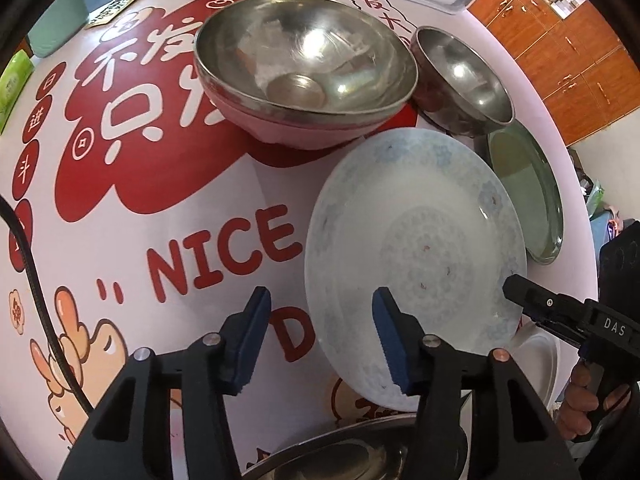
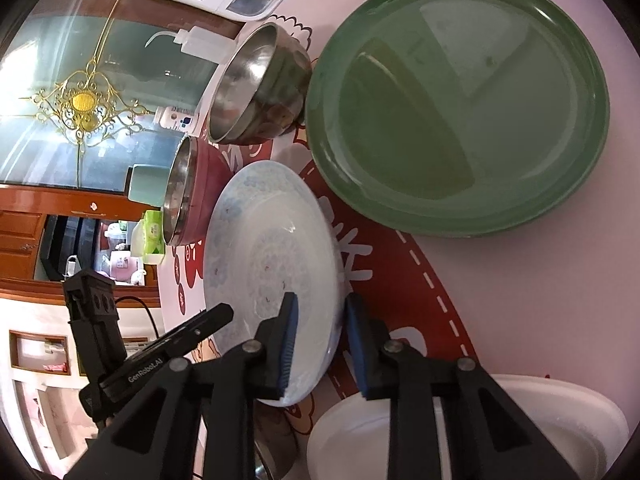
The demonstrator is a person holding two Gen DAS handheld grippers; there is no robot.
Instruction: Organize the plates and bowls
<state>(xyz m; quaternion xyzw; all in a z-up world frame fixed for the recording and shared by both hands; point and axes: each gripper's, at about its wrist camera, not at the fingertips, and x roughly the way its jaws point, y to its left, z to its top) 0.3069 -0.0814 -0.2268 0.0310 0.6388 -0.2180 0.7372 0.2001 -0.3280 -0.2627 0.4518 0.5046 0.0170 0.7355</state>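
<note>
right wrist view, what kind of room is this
Probably a home dining area or kitchen: a table under a printed cartoon cloth, wooden cabinets, and a glass door with gold scrollwork.

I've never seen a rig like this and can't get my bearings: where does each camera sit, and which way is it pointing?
Left wrist view: sits on the left gripper, looking steeply down at the table; the floral plate and steel bowl on the pink bowl lie ahead; the right gripper and a hand show at right.
Right wrist view: sits on the right gripper, slanting down, its pads straddling the floral plate's rim; the green plate lies beyond.
Shared: floral plate, green plate, small steel bowl, and each view shows the other gripper.
</note>
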